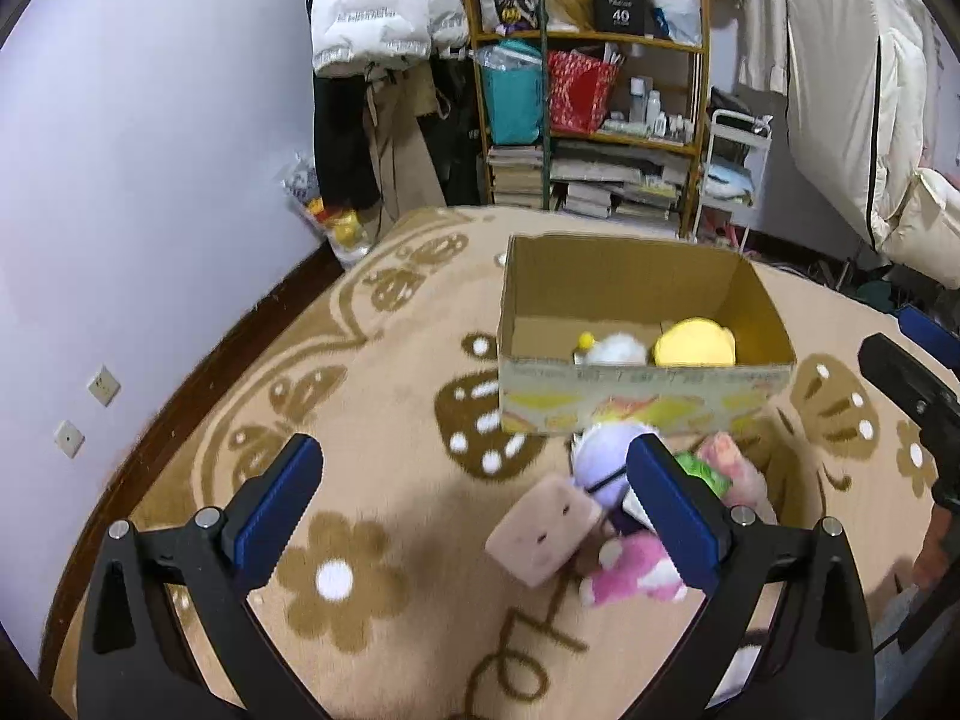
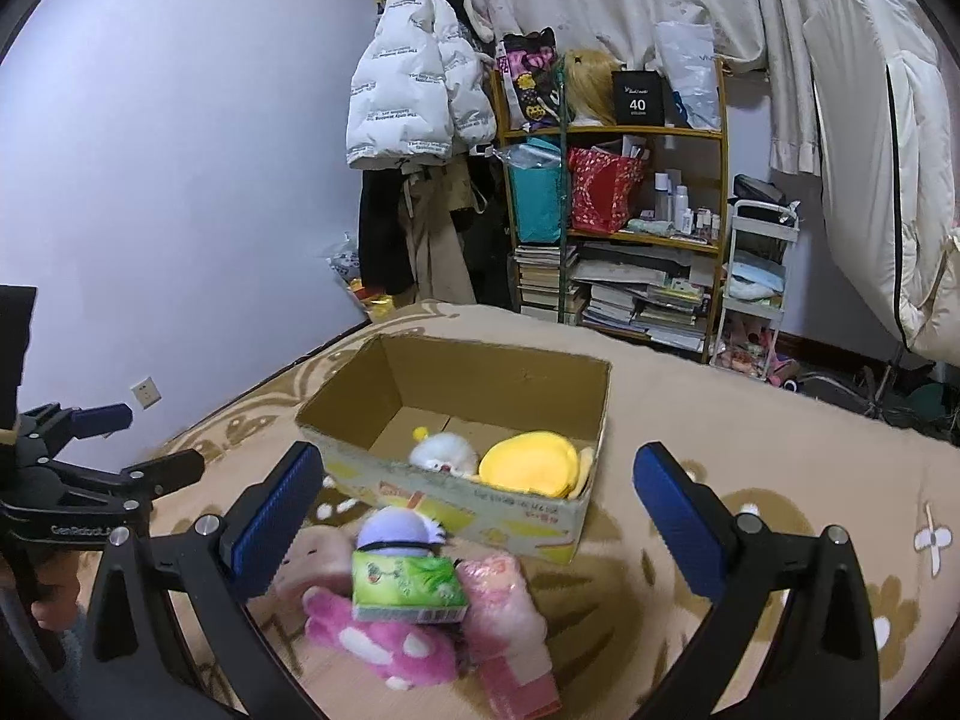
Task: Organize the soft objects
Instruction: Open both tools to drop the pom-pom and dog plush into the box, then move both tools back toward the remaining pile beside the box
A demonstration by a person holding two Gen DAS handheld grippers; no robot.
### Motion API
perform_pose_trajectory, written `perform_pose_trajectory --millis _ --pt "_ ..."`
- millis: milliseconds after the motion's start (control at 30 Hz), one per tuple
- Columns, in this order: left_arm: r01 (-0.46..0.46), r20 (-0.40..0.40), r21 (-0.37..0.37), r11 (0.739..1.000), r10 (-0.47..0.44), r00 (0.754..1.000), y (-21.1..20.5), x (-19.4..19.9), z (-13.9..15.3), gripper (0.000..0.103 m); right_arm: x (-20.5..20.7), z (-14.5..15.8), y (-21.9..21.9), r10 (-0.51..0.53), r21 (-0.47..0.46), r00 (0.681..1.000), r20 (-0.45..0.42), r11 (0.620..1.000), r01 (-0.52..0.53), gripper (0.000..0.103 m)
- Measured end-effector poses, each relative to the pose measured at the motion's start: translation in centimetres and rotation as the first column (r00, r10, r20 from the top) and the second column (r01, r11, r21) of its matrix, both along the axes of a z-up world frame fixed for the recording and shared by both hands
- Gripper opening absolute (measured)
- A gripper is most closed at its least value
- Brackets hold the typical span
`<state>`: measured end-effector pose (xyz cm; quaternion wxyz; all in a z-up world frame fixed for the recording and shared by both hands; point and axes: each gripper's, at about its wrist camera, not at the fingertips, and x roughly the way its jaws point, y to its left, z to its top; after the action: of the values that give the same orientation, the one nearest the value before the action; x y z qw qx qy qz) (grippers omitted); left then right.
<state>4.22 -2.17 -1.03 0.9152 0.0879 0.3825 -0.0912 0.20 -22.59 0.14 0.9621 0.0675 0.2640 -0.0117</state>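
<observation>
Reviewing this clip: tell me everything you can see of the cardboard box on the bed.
The cardboard box is a plain brown, open-topped carton with no flaps showing, its near outer wall printed in yellow, orange and green. It sits upright on the beige patterned blanket. Inside, against the near wall, lie a white plush and a yellow plush; the rest of the floor is bare. A pile of soft toys lies just in front; whether it touches the box is unclear. Neither pair of tongs touches it.

Home bedroom: hung jackets (image 2: pixel 414 102), cluttered bookshelf (image 2: pixel 618 228), patterned blanket (image 1: pixel 372 396).
</observation>
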Motion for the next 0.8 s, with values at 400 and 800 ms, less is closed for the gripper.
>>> perform_pose_trajectory --millis 400,800 --pt "0.004 -0.125 0.006 1.0 -0.003 0.992 0.3 0.5 -2.2 0.101 -1.0 -2.8 1.5 0.037 0.025 0.996 -0.08 0.999 -0.035 0.103" --pt "0.041 -0.205 0.057 0.998 -0.028 0.978 -0.9 1.5 -5.1 0.1 0.8 -6.3 1.2 0.041 0.107 0.985 -0.17 0.994 -0.023 0.103"
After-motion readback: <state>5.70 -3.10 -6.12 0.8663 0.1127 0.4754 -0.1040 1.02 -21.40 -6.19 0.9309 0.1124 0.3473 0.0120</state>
